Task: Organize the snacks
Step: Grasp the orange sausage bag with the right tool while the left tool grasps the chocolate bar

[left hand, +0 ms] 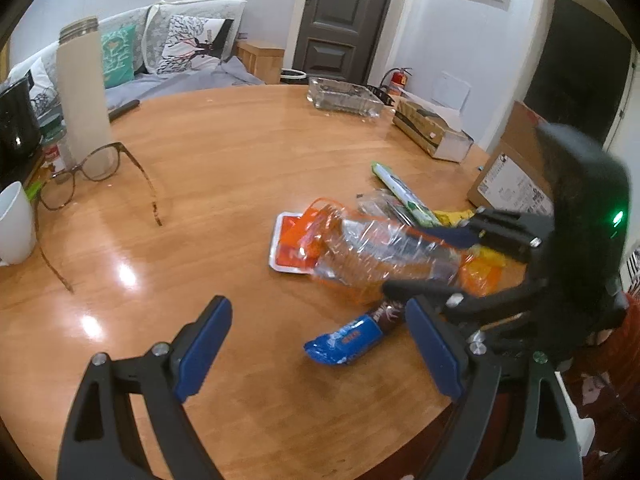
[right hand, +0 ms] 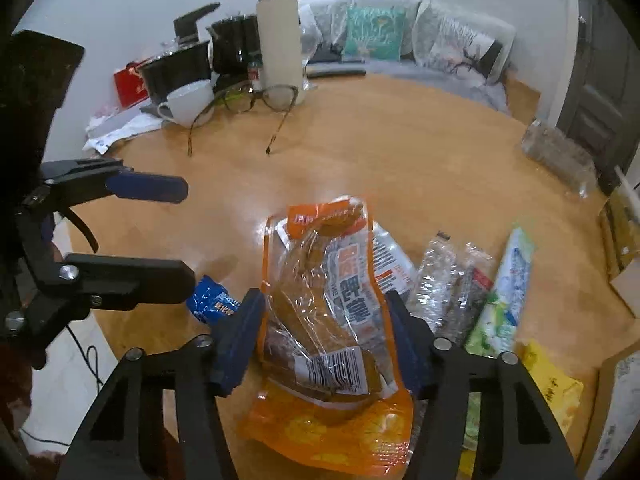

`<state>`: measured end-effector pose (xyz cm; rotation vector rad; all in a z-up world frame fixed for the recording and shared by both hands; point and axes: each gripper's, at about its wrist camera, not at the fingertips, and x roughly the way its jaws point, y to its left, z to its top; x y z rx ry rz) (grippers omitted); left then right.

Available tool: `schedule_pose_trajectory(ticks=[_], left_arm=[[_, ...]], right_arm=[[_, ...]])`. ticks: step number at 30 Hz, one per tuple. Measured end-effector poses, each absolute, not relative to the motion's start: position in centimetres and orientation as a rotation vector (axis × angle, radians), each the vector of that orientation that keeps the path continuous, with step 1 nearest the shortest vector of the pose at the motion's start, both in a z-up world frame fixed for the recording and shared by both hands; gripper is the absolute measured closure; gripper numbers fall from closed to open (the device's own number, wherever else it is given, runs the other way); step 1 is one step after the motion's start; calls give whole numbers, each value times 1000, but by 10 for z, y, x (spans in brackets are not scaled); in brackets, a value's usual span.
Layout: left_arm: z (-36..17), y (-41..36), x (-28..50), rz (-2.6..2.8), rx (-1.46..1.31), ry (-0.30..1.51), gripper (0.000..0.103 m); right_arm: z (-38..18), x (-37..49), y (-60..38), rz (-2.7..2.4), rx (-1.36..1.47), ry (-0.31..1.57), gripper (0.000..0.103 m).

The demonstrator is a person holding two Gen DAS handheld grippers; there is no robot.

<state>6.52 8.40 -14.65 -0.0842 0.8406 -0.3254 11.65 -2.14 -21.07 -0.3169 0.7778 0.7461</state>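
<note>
My right gripper [right hand: 324, 340] straddles a clear and orange snack bag [right hand: 328, 320]; its blue pads stand at the bag's two sides, and I cannot tell if they press it. The bag also shows in the left wrist view [left hand: 372, 252] between the right gripper's [left hand: 424, 260] fingers. My left gripper [left hand: 320, 356] is open and empty above the wooden table [left hand: 224, 184]. A blue wrapped snack [left hand: 348, 338] lies just ahead between its fingers; it shows in the right wrist view [right hand: 212, 300] too. A red and white pack [left hand: 288, 248] lies under the bag.
A green and white stick pack [right hand: 504, 296], clear packs [right hand: 440, 280] and a yellow pack [right hand: 552, 388] lie to the right. Glasses [left hand: 92, 176], a white mug [left hand: 16, 224], a beige bottle [left hand: 82, 84], a glass tray [left hand: 344, 96] and cardboard boxes [left hand: 512, 168] stand around the table.
</note>
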Motion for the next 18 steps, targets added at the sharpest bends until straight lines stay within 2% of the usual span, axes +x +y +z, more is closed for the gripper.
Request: schedule_pose_trajectory(ticks=[4,9,11,12,13,16,18], left_arm=[[-152,70,68,-388,-57,853,34],[-163,45,71,-486,11,861,36],[-169,36,73,-494,49,881,46],[-173,32,74,-490,69,899,61],[-178,28,75,-476,94,914,69],[-178,28,69,-450,123,902,82],[-178,34,64,-422,115,900,83]], right_arm=[[-198,109,-40,708,-276,751,51],[-194,111,-67,605,-247,755,51],[-196,115,-77,589,-217,774,51],[-197,115,-82,589,-202,783,51],[-198,115,-84,591,-194,785,51],[-197,111,-89,588,-188,769,51],[-195,109,-90,596,-181,764,51]])
